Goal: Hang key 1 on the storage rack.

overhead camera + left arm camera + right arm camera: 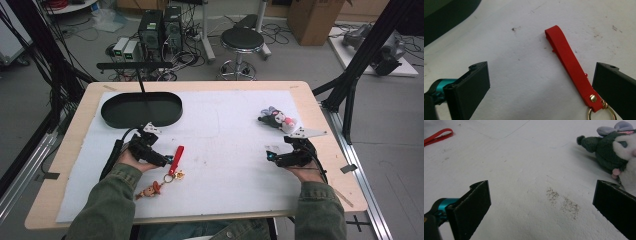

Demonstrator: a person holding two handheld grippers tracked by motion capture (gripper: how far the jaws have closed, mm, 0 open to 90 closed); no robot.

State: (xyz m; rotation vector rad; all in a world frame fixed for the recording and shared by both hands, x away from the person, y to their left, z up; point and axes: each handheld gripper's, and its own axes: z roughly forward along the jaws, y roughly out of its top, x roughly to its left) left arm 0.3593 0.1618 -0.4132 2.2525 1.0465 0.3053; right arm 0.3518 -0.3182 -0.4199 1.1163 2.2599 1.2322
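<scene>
On the far left the black oval tray (115, 117) is sitting empty, as far as I can see. I am holding my left gripper (162, 161) released, jaws spread wide and low over the white mat (235, 150), with the red strap (569, 63) lying just inside the right-hand jaw. The strap's gold ring (167, 177) and a small figure charm (150, 190) are trailing toward me. I am judging the step to be a pinch on that strap, so I should be centring it between the jaws before closing. On the right, my right gripper (273, 156) is also hanging released and empty, the plush toy (277, 120) lying just beyond it.
</scene>
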